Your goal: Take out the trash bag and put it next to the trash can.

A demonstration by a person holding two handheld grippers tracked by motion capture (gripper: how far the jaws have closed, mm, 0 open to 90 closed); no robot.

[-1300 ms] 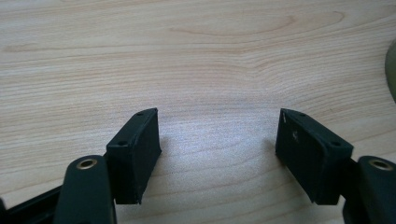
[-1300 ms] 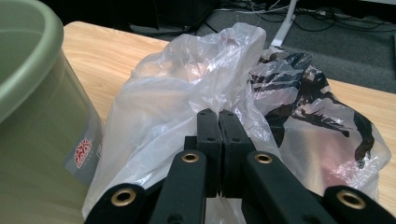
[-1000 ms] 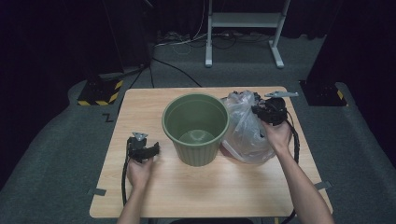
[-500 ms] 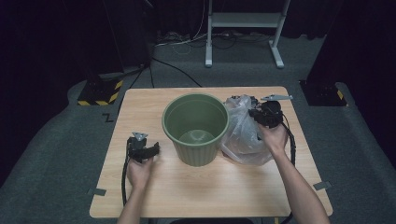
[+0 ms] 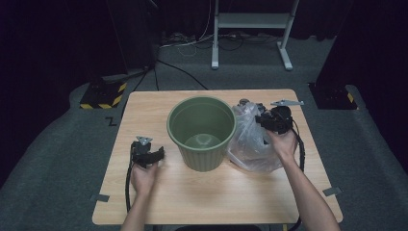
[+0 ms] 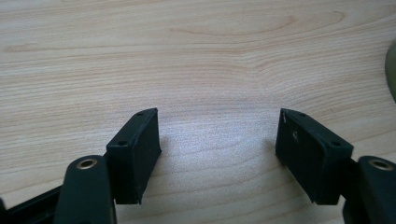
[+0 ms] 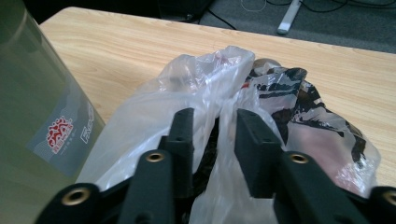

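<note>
Right gripper has shifted a little toward the bucket since a second ago, its hand now over the bag top; left gripper hasn't moved. In the right gripper view the jaws are narrowed onto gathered film of the plastic bag, a fold pinched between them with a small gap left, so clamped on the bag. Left gripper's jaws stand wide apart over bare wood, holding nothing, resting low on the table.

Bag sits on the table touching the right side of the green bucket, which is upright and looks empty. Bag is thin clear film, crumpled, with something dark inside, can't tell what. Judged light, soft, floppy and slippery; film would stretch or tear if yanked. Best hold looks like the bunched neck at the top, where the right gripper is now, not the loose belly.

Table is pale wood, flat, matte. Around it grey carpet, dark curtains, cables on the floor, a white stand base behind, a yellow-black striped block at far left.
</note>
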